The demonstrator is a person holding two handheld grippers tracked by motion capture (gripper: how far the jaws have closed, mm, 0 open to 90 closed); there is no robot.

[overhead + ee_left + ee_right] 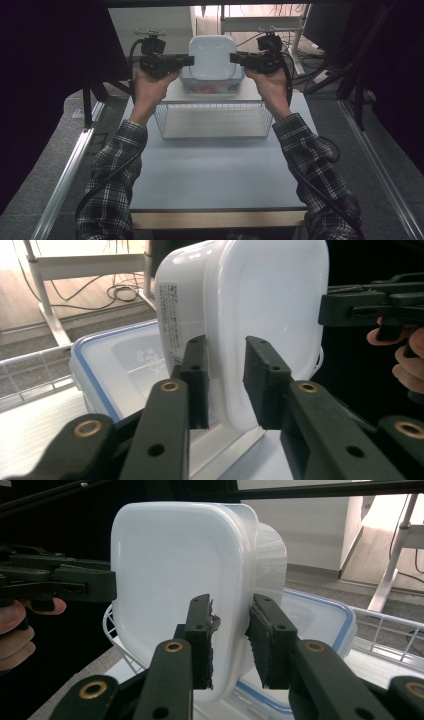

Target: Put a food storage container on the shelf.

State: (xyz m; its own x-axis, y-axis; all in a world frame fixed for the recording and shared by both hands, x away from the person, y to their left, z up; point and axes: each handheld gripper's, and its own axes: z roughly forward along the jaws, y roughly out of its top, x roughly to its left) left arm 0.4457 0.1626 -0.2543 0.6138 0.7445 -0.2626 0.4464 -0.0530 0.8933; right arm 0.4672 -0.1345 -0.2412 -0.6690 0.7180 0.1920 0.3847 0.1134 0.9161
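A white lidded plastic container (212, 56) hangs tipped on its side, its lid facing the high view. My left gripper (190, 60) is shut on its left rim and my right gripper (233, 57) is shut on its right rim. In the left gripper view the jaws (226, 382) pinch the edge of the white container (270, 315), with the right gripper (370, 305) beyond it. Along the right gripper (231, 640), the jaws clamp the rim of the container (175, 580), and the left gripper (65, 585) shows opposite.
A clear box with a blue-rimmed lid (210, 88) sits just under the held container, on a raised white shelf. An empty wire basket (213, 120) stands in front of it on the grey table (215, 170). Metal frame legs and cables lie behind.
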